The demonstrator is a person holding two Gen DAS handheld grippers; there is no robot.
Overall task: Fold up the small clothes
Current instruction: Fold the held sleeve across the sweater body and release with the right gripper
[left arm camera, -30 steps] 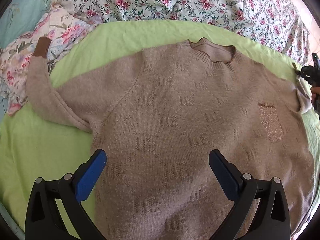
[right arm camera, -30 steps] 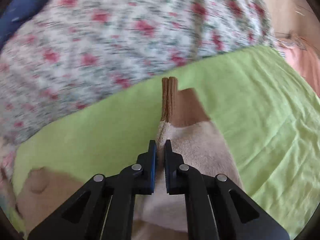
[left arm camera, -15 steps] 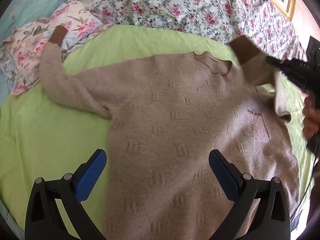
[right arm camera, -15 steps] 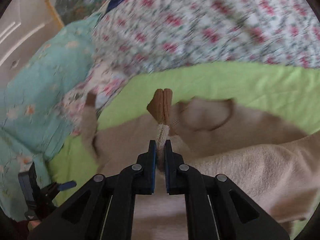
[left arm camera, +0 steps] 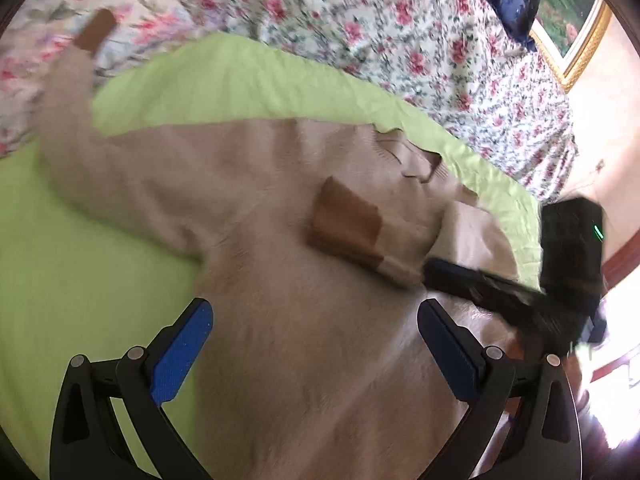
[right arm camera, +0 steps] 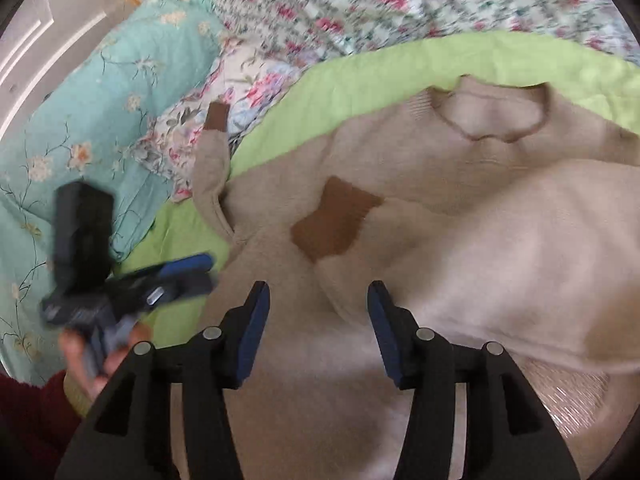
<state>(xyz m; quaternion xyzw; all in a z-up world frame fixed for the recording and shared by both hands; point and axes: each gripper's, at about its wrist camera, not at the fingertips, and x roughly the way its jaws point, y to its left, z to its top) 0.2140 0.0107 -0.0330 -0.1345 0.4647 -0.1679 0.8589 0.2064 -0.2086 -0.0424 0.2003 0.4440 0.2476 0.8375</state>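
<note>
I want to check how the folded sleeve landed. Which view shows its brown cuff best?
The right wrist view: the cuff lies flat on the sweater, sharp and fully visible ahead of the open right claw. The left wrist view shows it too, but blurred and edge-on.

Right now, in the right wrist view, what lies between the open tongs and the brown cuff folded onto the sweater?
Only beige knit: the folded sleeve runs from the right tongs up to the brown cuff, lying on the sweater body. Nothing else shows there in the right wrist view.
</note>
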